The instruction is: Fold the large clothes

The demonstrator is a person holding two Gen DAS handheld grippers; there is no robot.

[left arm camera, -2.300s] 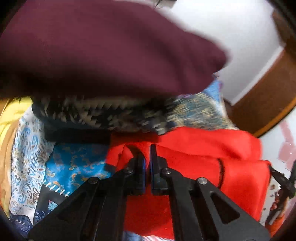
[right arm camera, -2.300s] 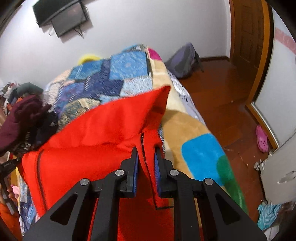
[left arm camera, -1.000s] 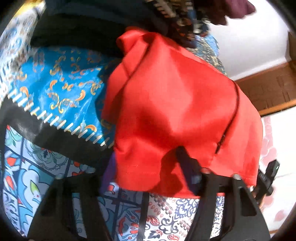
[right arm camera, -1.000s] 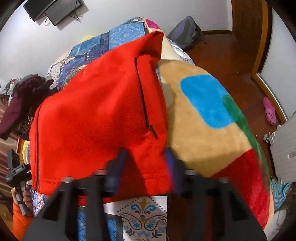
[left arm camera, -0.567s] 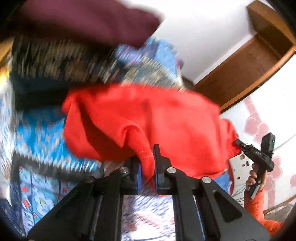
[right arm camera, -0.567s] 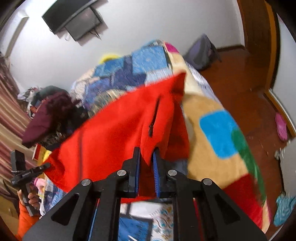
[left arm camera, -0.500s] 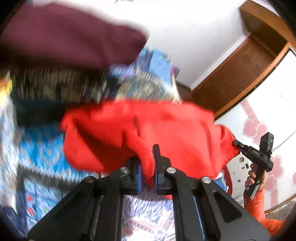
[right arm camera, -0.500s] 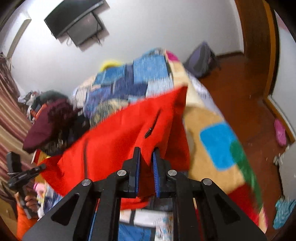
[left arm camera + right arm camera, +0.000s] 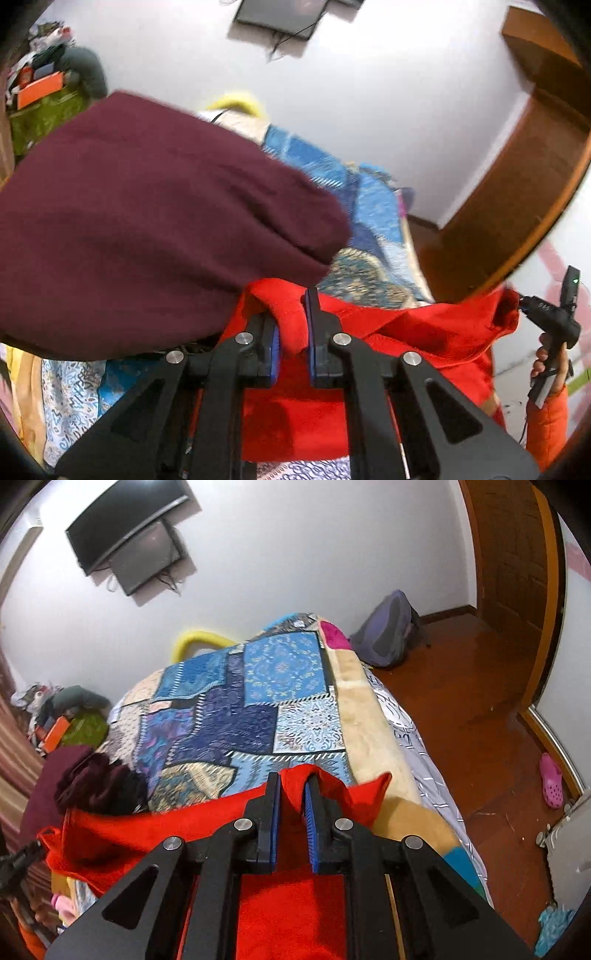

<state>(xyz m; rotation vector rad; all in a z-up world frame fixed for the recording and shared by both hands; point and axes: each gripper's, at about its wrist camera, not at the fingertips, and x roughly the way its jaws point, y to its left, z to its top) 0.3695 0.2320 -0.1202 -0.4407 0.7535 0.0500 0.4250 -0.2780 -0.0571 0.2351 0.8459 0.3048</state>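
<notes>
Left claw (image 9: 291,328) and right claw (image 9: 291,805) each pinch the red garment's (image 9: 406,332) edge, stretching it above the bed (image 9: 258,701) for folding.

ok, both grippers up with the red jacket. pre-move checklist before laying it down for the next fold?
1. Left gripper pinching red jacket: ok, a fold of fabric sits between the fingers.
2. Right gripper pinching the jacket: ok.
3. Span between the two grips taut: not ok, it sags and wrinkles.
4. Landing area on the patchwork bedspread: ok ahead of the right gripper.
5. Maroon garment clear of the left side: not ok, it crowds the left gripper.
6. Zipper and hem alignment: cannot tell.
</notes>
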